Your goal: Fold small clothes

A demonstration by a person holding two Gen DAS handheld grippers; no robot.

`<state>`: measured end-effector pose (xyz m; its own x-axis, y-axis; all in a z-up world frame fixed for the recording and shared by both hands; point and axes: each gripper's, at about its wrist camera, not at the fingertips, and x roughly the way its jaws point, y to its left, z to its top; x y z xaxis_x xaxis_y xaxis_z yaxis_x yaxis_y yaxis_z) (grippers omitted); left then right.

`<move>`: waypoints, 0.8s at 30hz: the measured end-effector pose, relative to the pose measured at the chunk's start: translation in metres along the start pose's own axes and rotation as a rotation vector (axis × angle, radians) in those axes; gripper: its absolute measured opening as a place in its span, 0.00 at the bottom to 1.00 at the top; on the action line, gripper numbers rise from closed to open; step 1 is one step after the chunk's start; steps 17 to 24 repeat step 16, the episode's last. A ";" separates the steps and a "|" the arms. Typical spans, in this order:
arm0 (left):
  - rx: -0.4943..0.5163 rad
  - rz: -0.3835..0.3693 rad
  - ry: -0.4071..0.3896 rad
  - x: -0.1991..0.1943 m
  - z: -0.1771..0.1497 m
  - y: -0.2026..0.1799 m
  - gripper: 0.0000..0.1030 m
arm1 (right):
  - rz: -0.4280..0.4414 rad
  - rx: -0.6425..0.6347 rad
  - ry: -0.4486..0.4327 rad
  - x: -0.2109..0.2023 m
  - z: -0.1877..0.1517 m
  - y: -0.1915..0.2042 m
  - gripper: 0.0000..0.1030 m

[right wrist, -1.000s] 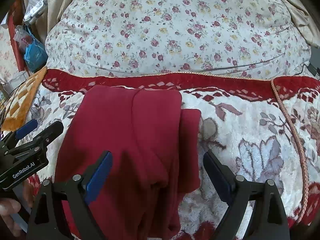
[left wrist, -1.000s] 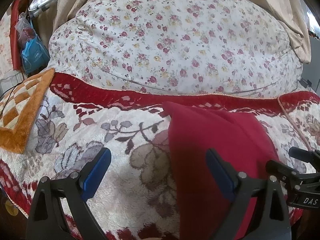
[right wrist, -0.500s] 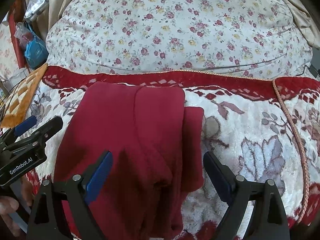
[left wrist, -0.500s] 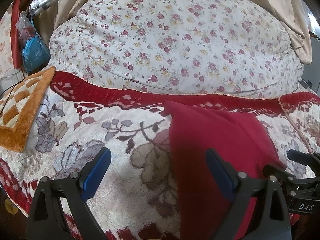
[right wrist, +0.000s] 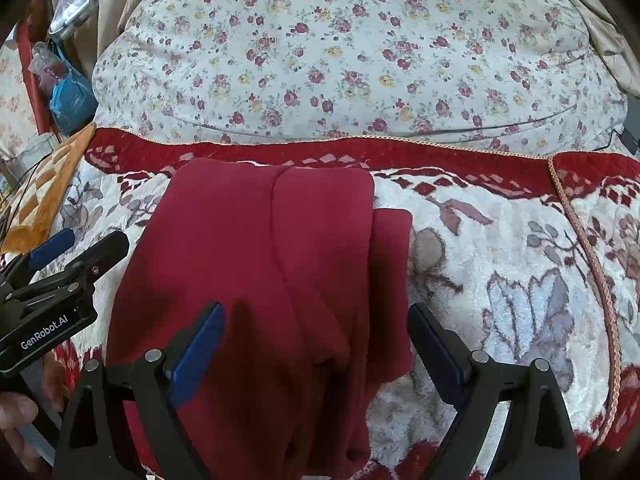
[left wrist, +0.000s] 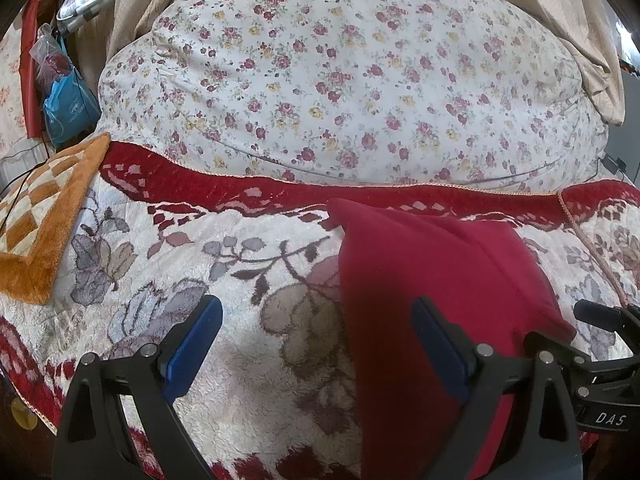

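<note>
While both tools hover with nothing between their fingers, the dark red knit garment (right wrist: 260,264) lies folded lengthwise on the plush cream-and-red floral blanket (right wrist: 500,280), its top edge at twelve o'clock just short of the red border. Since a second ago it has barely shifted; only the cameras have eased back a little, so the fold seems settled. The right gripper (right wrist: 314,348) stands wide open straddling the garment's near end at six o'clock, touching nothing that I can see. The left gripper (left wrist: 316,344) is equally wide open, empty, its right finger over the cloth's left edge. A crosswise fold probably comes next.
</note>
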<state>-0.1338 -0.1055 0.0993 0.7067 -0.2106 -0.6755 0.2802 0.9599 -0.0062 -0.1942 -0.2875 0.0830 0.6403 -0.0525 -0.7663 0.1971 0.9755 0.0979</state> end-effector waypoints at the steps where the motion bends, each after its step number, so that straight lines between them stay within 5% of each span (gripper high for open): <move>1: 0.000 -0.001 0.000 0.000 0.000 -0.001 0.92 | 0.000 0.000 0.001 0.000 0.000 0.000 0.92; 24: -0.026 -0.038 0.030 0.008 -0.004 0.007 0.92 | -0.001 0.010 0.010 0.007 -0.001 -0.008 0.92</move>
